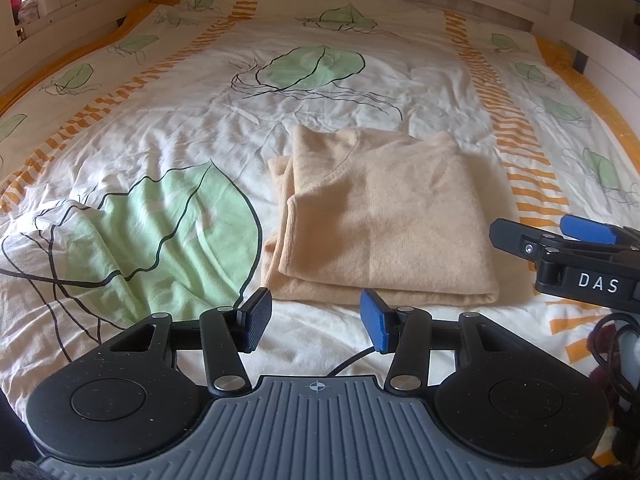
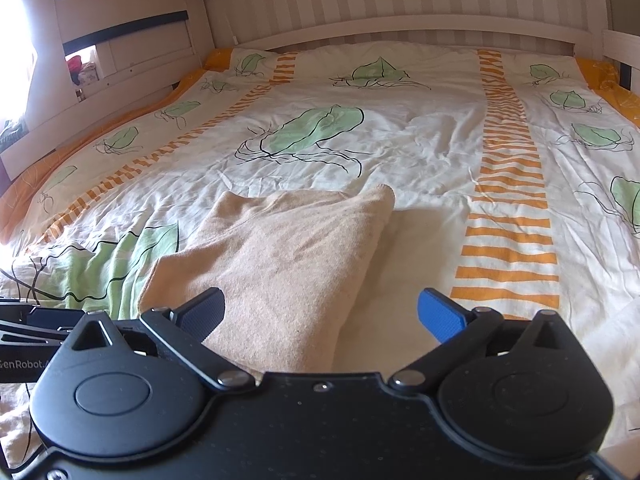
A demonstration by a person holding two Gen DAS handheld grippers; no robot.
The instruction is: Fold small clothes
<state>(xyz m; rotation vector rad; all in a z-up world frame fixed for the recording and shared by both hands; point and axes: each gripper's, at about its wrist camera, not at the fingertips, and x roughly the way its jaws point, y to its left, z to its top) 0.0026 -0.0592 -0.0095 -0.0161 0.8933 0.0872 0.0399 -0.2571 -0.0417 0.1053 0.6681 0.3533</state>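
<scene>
While both grippers hang empty over the bed (image 1: 120,128), what worries me most is disturbing what looks like a finished fold. The beige sweater (image 1: 376,216) lies as a squarish stack near the middle of the duvet, toward the near edge. My right gripper (image 2: 320,314) has its fingers spread as wide as they go, straddling the stack's near right corner without pressing on it; if I dip or drag from here, a pad could catch the top layer and peel it back. My left gripper (image 1: 316,326) sits half open with nothing between its fingers, just short of the sweater's near edge, and a careless push would shove the layers askew.

The knit looks soft, fuzzy and thick, with rounded folded edges and a curved neckline showing on top. Underneath, the cotton duvet cover is thin and wrinkled, printed with green leaves and orange stripes, so the stack could easily slide with it.
</scene>
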